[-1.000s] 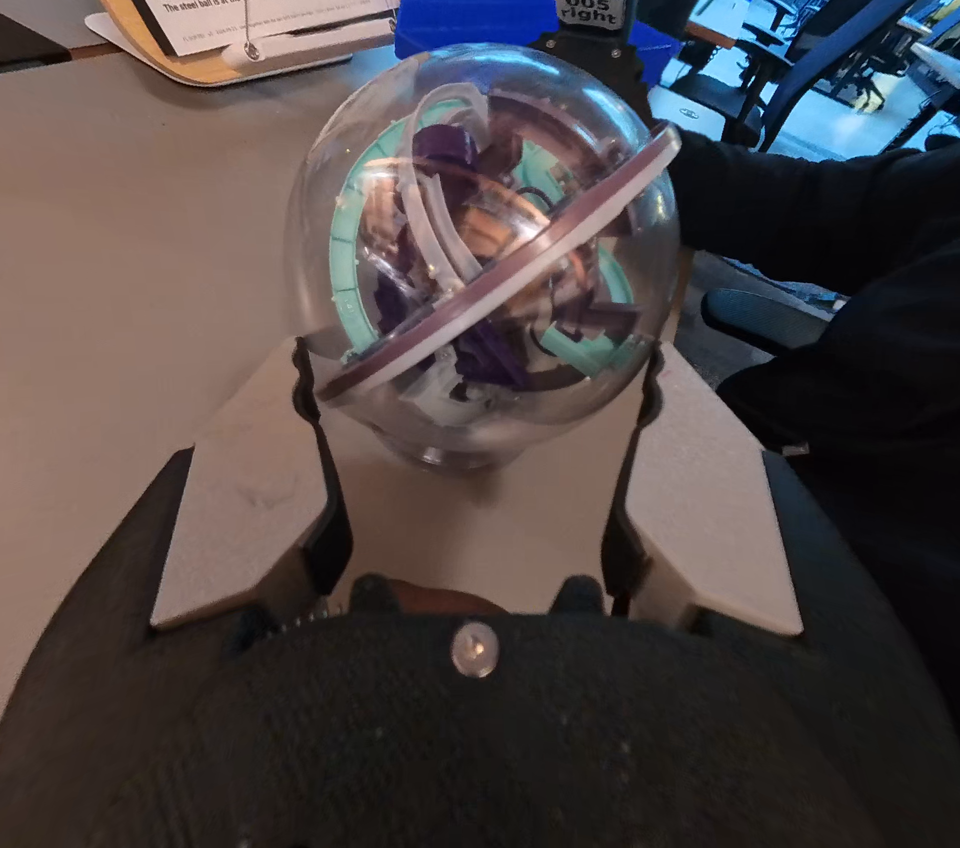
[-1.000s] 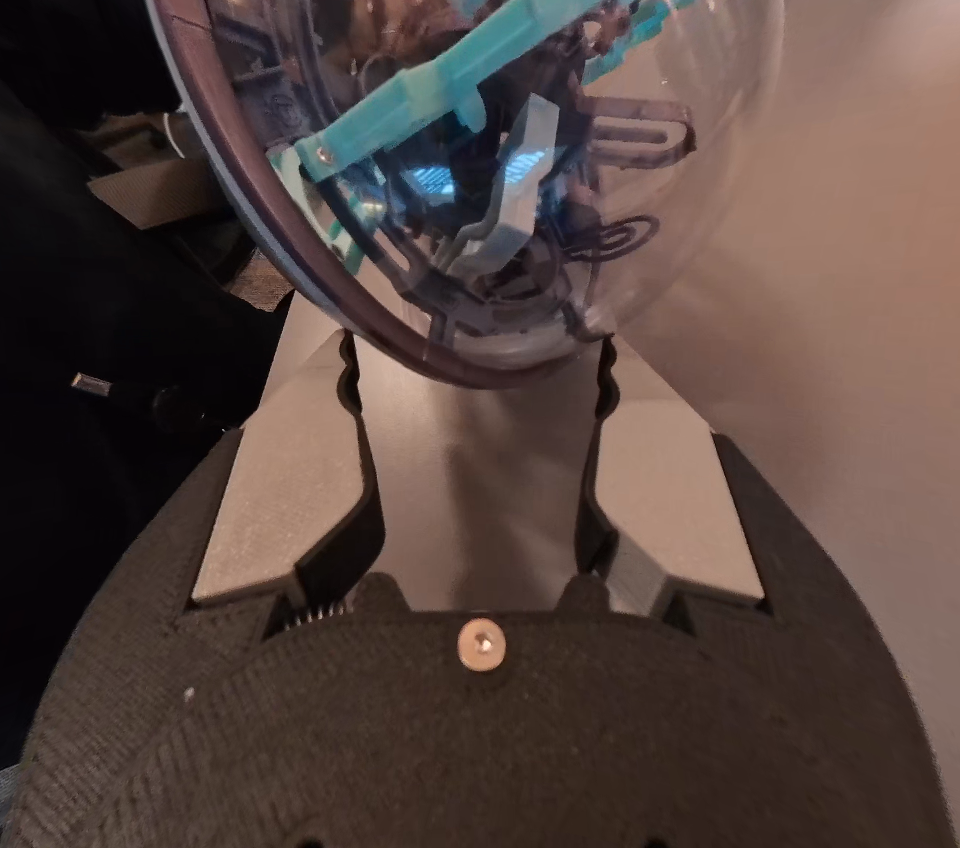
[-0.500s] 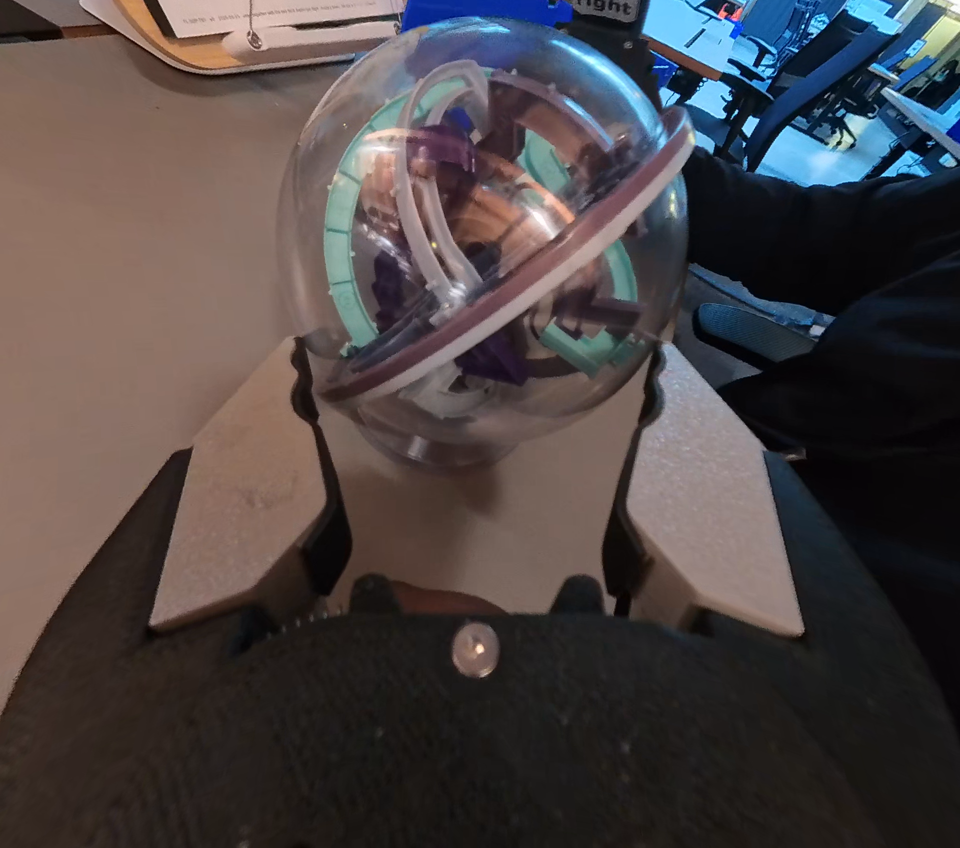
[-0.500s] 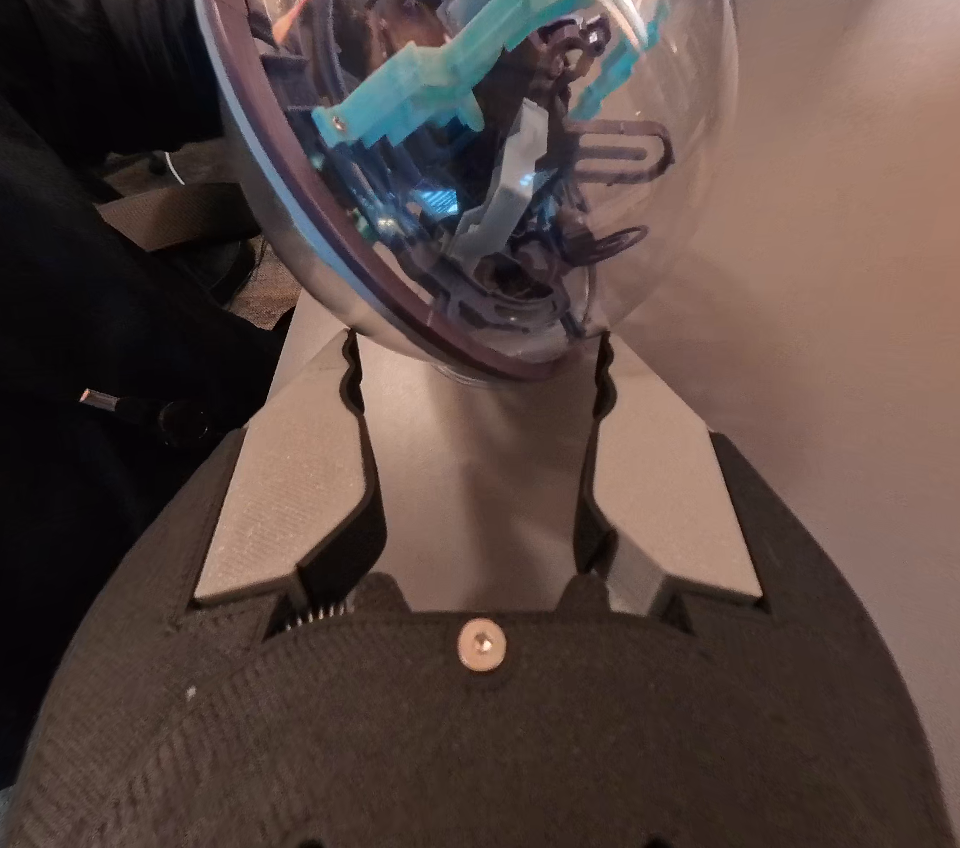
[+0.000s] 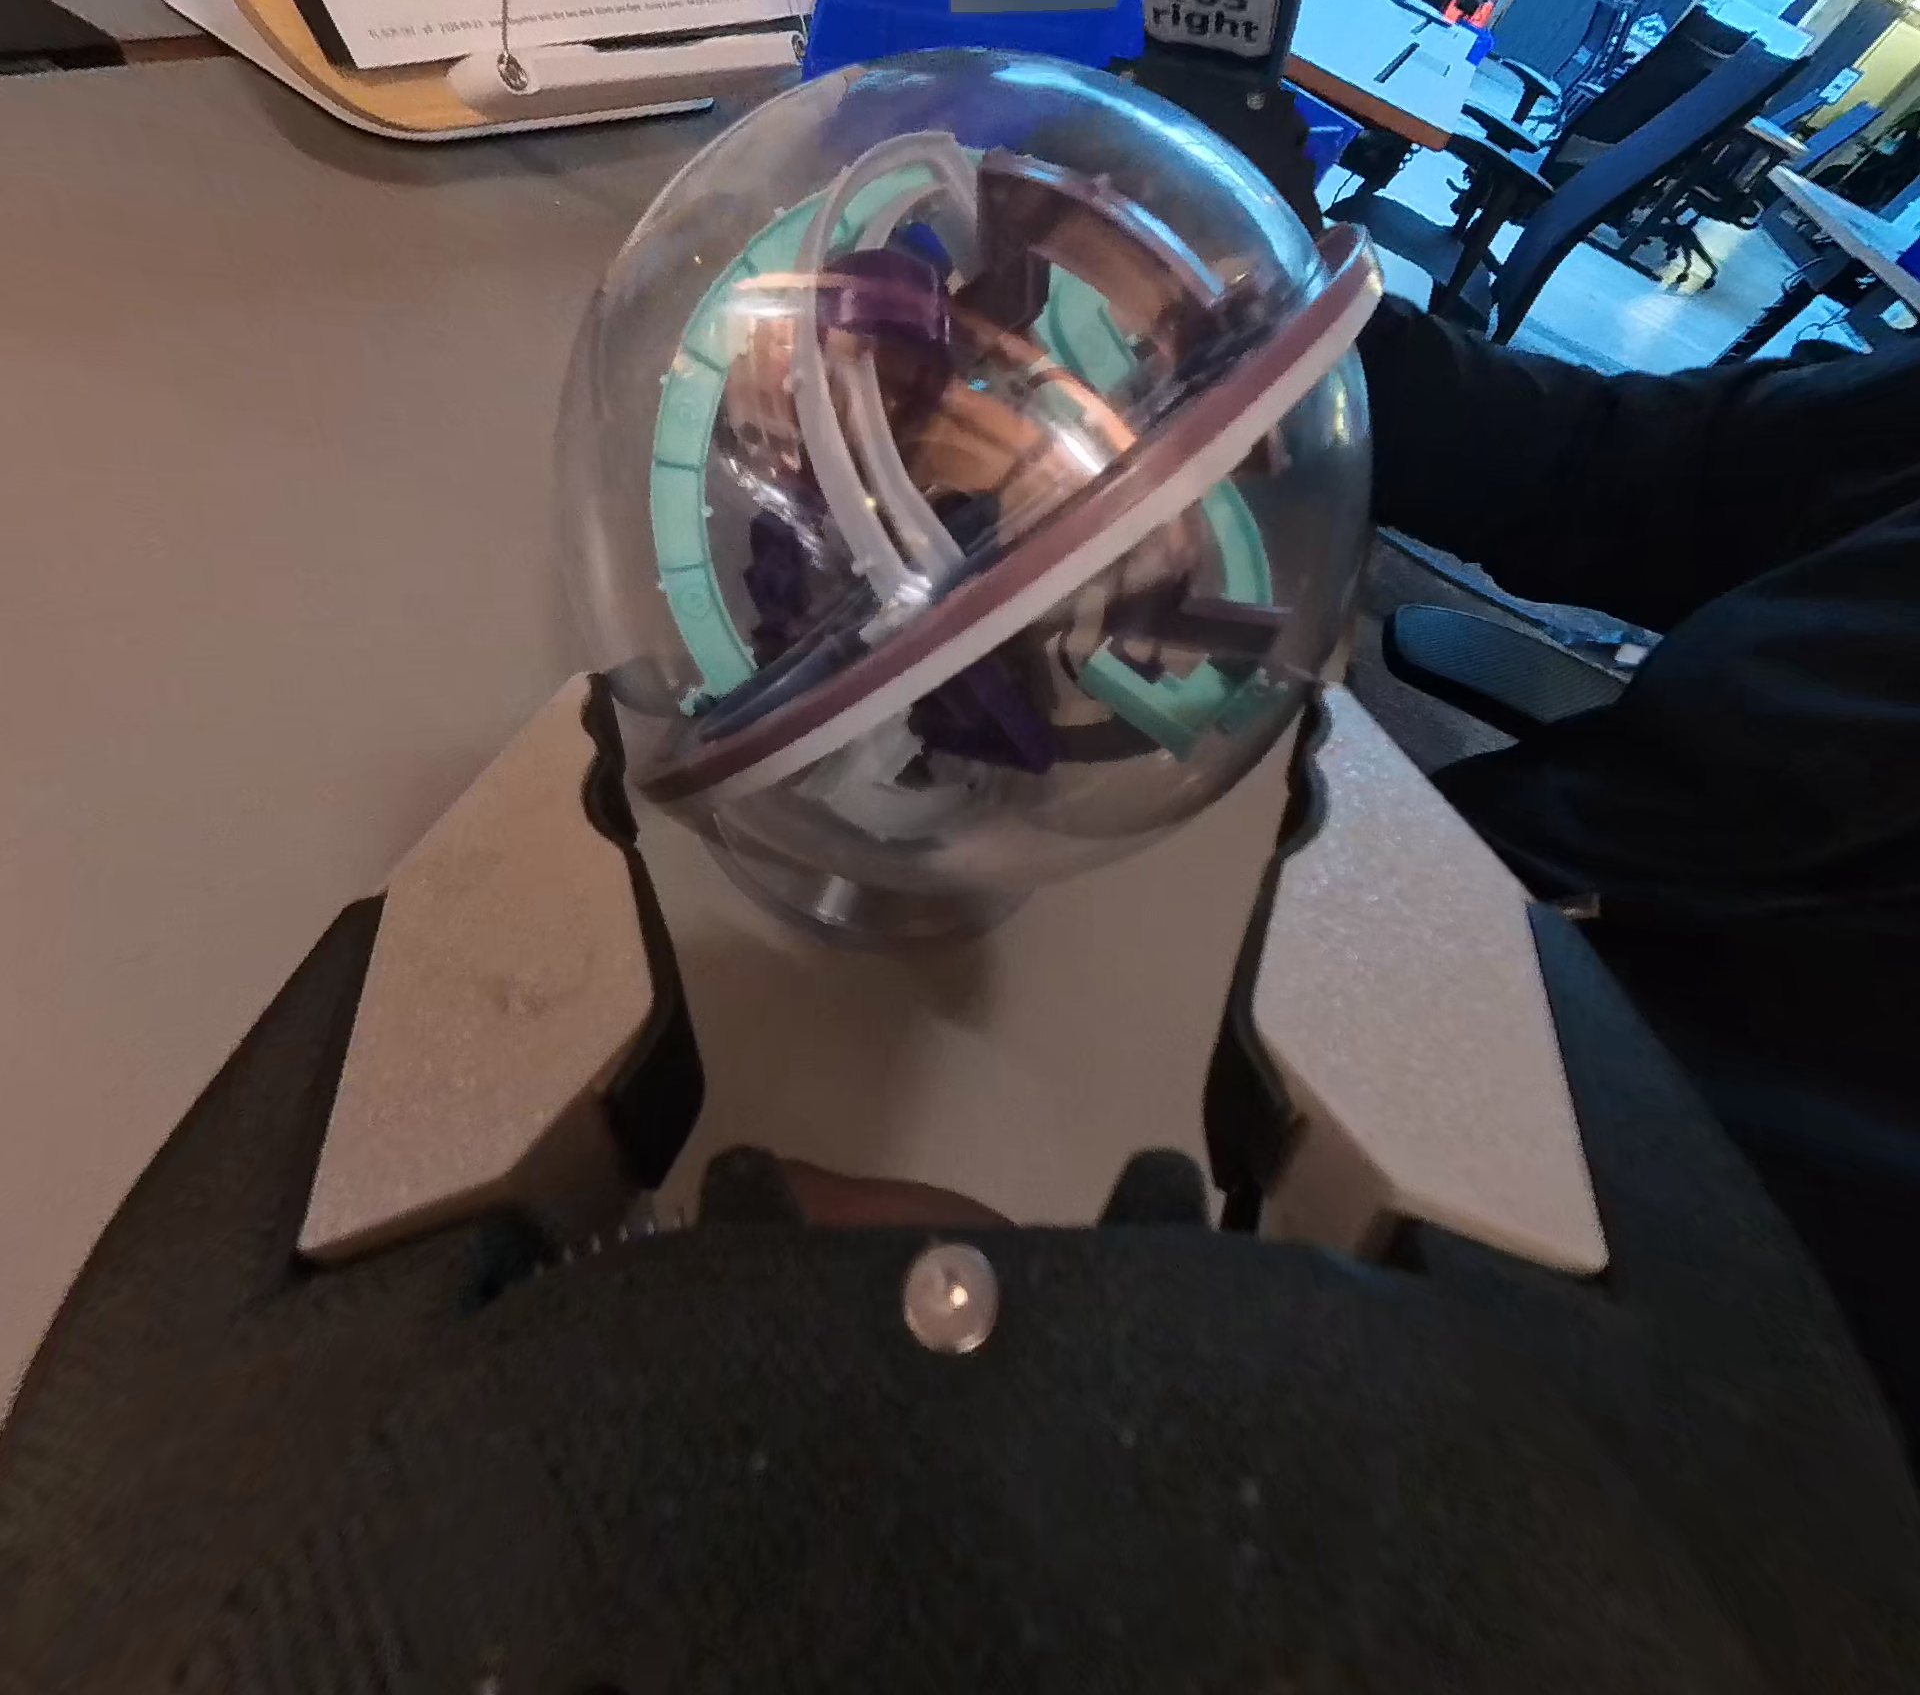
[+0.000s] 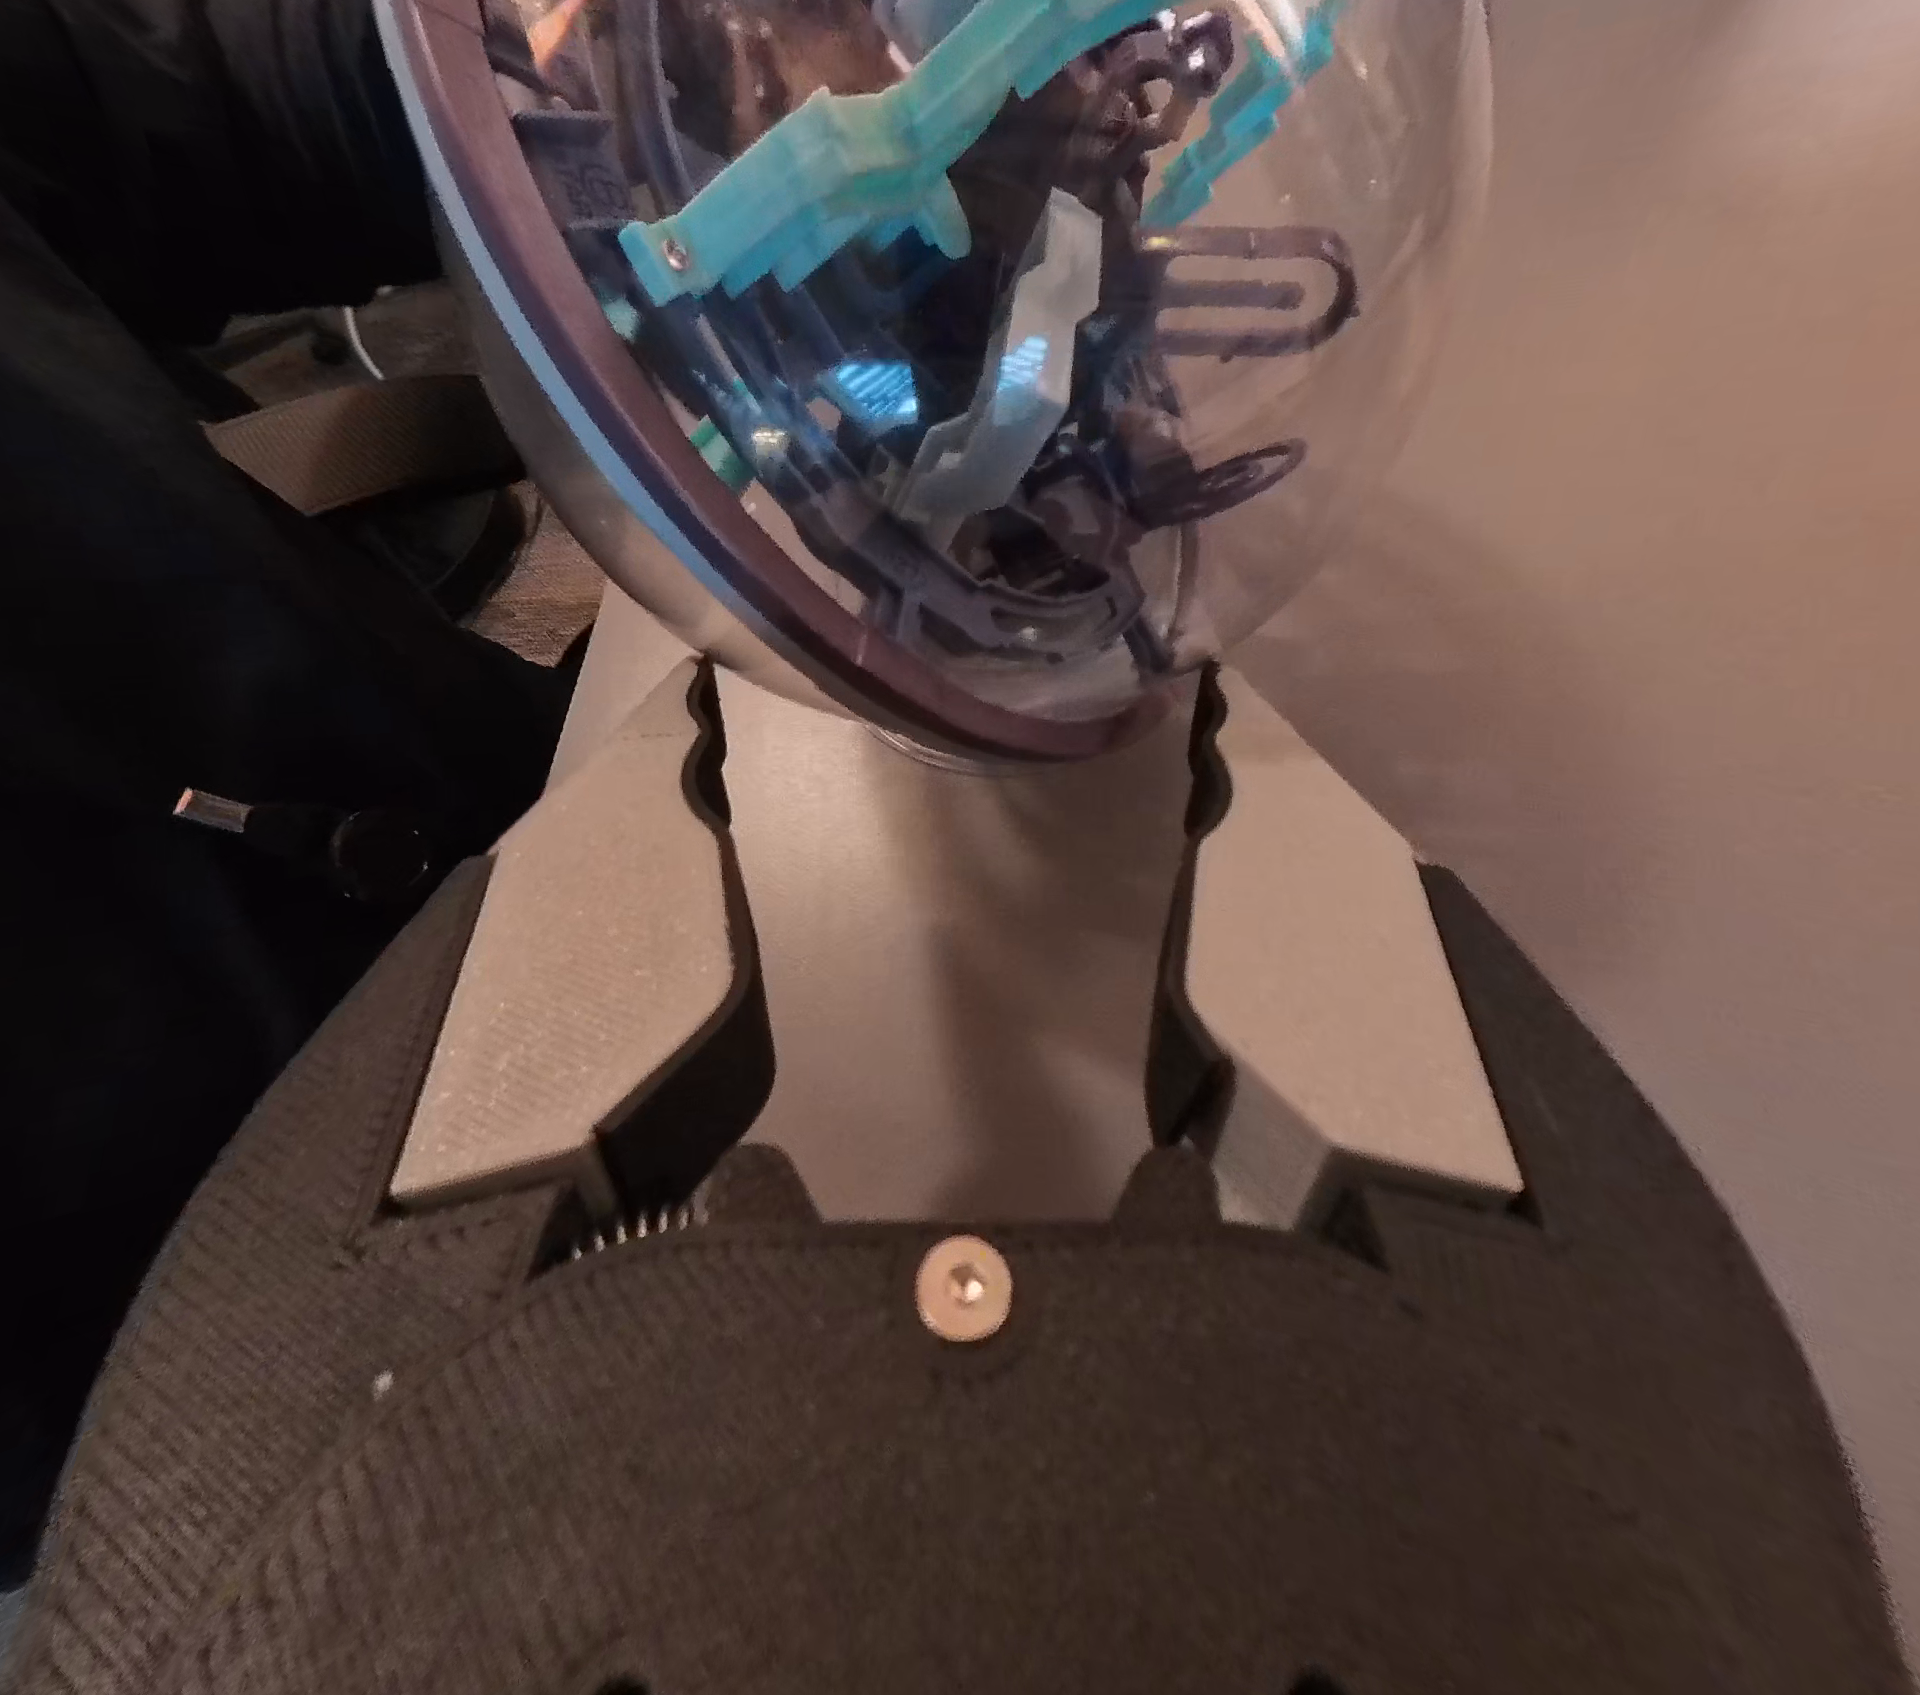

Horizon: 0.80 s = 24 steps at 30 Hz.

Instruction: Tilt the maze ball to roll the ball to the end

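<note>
The left tongs (image 5: pixel 951 741), spread wide, clasp the clear maze ball (image 5: pixel 966 492) between their tips above the grey surface (image 5: pixel 260 450). The right tongs (image 6: pixel 951 715), equally wide, grip its far side, equator band tilted.

A clear plastic maze ball (image 5: pixel 966 502) sits raised above a beige worktop (image 5: pixel 260 502), clamped on opposite sides between the fingertips of two tools. Inside the sphere are tangled tracks in teal, purple, brown and translucent white. A dark purple and white band circles its middle and tilts steeply, lower at the left and higher at the right in the left wrist view. A short clear round foot shows on the underside. The small steel ball cannot be made out.
</note>
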Motion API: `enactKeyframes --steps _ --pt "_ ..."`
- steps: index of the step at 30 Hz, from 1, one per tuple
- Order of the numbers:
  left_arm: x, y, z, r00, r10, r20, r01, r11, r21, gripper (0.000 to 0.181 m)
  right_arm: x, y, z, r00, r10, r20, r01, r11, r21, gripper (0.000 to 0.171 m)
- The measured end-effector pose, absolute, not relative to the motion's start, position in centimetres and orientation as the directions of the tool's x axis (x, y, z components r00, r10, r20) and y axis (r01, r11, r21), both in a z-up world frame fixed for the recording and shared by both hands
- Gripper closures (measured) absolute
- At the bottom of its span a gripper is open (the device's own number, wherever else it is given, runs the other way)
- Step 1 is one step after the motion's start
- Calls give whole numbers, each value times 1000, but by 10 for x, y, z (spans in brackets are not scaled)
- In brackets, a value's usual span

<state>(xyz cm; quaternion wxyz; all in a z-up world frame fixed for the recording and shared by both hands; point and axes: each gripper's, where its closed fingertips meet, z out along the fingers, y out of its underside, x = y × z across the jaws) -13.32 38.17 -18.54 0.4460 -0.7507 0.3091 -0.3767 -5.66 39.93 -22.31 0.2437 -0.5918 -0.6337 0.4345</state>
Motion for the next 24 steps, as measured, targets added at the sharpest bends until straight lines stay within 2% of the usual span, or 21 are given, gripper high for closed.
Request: enactKeyframes --steps 9,24 --pt "-134 385 -182 531 -779 334 -129 -464 -876 56 -58 400 -222 -171 954 -245 536 -118 -836 84" --pt "-132 379 -190 512 -770 381 -63 -476 -877 55 -54 402 -208 -150 967 -204 524 -97 -846 85"
